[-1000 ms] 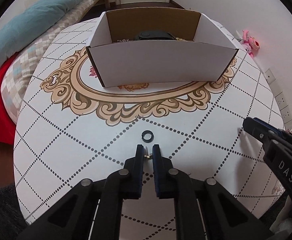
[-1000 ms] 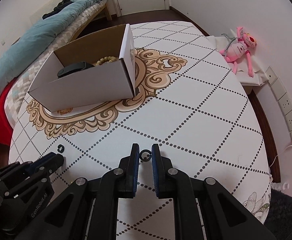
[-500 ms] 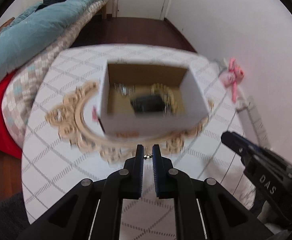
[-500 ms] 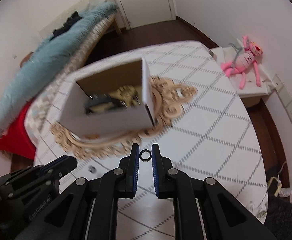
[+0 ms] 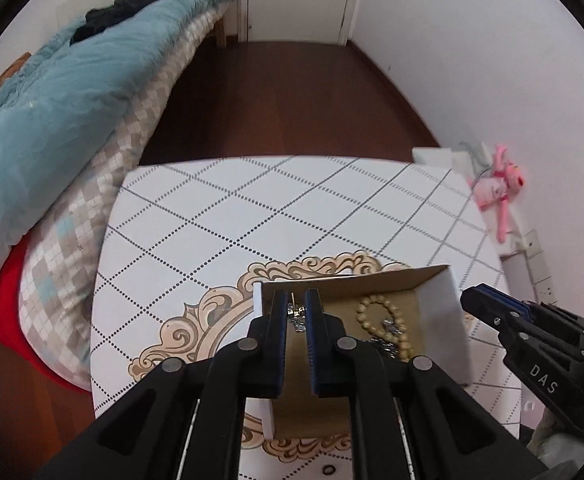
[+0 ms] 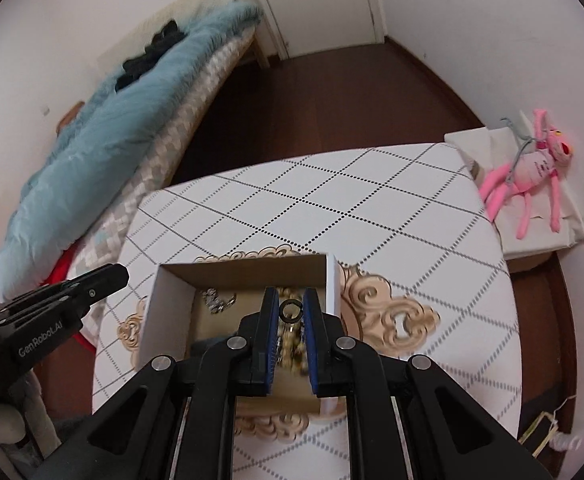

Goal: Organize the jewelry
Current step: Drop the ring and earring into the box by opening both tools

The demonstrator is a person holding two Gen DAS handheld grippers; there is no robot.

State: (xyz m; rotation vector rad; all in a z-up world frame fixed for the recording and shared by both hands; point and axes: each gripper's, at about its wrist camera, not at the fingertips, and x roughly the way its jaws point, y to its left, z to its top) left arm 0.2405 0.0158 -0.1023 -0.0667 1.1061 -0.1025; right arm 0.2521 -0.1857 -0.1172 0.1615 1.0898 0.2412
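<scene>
An open cardboard box (image 5: 440, 312) stands on the white patterned table (image 5: 252, 216). It holds a cream bead bracelet (image 5: 388, 320) and silver pieces (image 5: 298, 316). My left gripper (image 5: 295, 300) hangs over the box's left part, shut on a small earring stud that barely shows between the tips. My right gripper (image 6: 291, 300) hangs over the box's (image 6: 172, 304) right part, shut on a small black ring (image 6: 291, 310). Another black ring (image 5: 328, 470) lies on the table in front of the box.
A bed with a teal quilt (image 5: 52, 112) lies left of the table. A pink plush toy (image 6: 532, 168) lies on a white stand to the right. Wall sockets (image 5: 540, 276) are at the right. Dark wood floor lies beyond the table.
Both grippers have risen from the table and moved forward over the box, each still holding its small piece. The box interior now shows from above.
</scene>
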